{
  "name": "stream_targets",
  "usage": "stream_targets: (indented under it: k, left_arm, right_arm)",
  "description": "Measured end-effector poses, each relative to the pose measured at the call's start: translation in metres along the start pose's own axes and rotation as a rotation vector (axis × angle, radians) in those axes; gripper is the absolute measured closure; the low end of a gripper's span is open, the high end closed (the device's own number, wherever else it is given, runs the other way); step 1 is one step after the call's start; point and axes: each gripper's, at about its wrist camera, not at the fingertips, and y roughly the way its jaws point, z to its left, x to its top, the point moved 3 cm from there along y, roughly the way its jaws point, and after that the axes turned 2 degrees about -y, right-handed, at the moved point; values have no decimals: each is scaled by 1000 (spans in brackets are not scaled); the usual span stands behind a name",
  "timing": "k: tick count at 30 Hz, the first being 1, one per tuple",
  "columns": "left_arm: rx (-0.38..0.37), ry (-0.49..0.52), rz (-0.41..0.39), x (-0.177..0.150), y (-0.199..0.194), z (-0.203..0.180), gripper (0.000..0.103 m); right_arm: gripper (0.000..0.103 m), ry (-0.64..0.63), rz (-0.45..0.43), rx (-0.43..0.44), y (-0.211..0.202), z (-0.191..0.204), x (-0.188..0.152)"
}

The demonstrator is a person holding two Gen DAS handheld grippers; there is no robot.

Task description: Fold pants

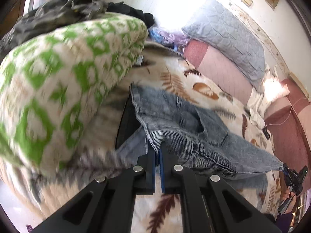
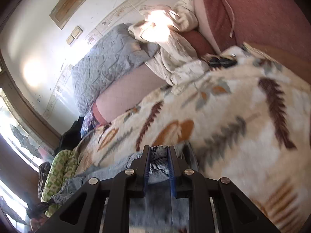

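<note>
Light blue denim pants (image 1: 186,120) hang stretched above a cream leaf-patterned blanket (image 1: 194,85) on a bed. My left gripper (image 1: 157,151) is shut on the ribbed waistband at one end. The far corner of the pants runs to my right gripper (image 1: 285,169), seen small at the right edge. In the right wrist view, my right gripper (image 2: 158,153) is shut on a bunched fold of the pants (image 2: 158,161), just above the blanket (image 2: 233,116).
A folded green-and-white quilt (image 1: 64,73) with dark clothes (image 1: 58,11) on top sits close on the left. A grey quilted pillow (image 1: 225,38) and pink headboard cushions (image 1: 219,68) line the wall. A white garment (image 2: 175,44) and a dark object (image 2: 221,62) lie near the cushions.
</note>
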Motion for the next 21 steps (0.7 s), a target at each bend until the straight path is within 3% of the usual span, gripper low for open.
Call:
stream_targets:
  k: [5,9,12,14,15,16,18,21]
  left_arm:
    - [12,-21,28,-17,2,13,99]
    - [50,-29,74,-20,8,18,98]
    - [95,6,83,-17,4,16,95]
    - [127,34,67,-13,-5,14,95]
    - [146,42,54,-11,-10,14,95]
    - [177,57,20,-7,-20,12,95]
    - [176,69,-17,-2,-32,8,95]
    - [104,84,-66,4,-47,-17,95]
  right_arm:
    - [87,14,90,-53,-6,-17,-26]
    - [83,-9,297,-130,8,-28,-49]
    - [80,-62,362,-187,8,-29,-56]
    - [61,-81,356,-209,0,-26,-50]
    - [43,-91,332,-216,-7,-23,-44]
    - [33,-103,297,-219,-14,-19,-36]
    - [32,-124,229,-212,-27,-9,-22]
    - [32,-144,177,-195,-25,8,-3]
